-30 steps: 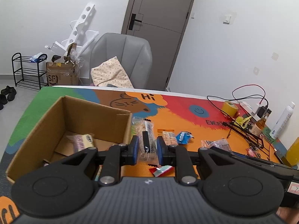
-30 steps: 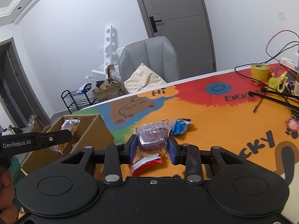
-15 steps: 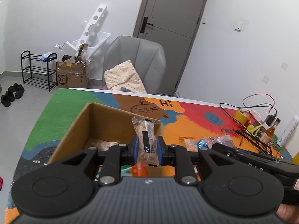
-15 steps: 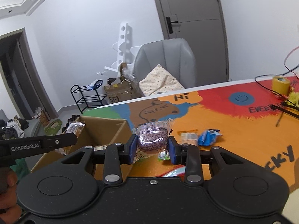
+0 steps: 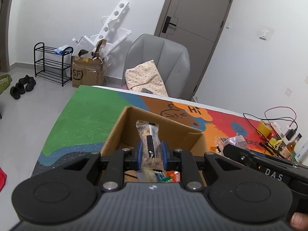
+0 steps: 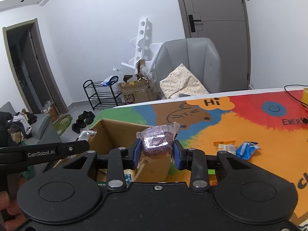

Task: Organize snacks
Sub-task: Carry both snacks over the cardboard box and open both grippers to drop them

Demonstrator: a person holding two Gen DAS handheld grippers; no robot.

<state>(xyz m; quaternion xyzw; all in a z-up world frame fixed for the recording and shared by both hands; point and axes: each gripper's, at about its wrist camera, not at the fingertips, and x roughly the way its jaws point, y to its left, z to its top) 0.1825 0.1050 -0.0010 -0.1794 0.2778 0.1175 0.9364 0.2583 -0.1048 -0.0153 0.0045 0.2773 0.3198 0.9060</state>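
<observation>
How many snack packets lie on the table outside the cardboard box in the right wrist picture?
2: an orange-edged clear packet and, touching its right side, a crumpled blue packet, both on the orange part of the painted table. The right gripper may hide more.

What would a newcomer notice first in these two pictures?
Each gripper is shut on a snack: the left gripper on a long clear-wrapped bar, the right gripper on a purple round wrapped cake. Both hang by the open brown cardboard box on the bright painted table.
</observation>
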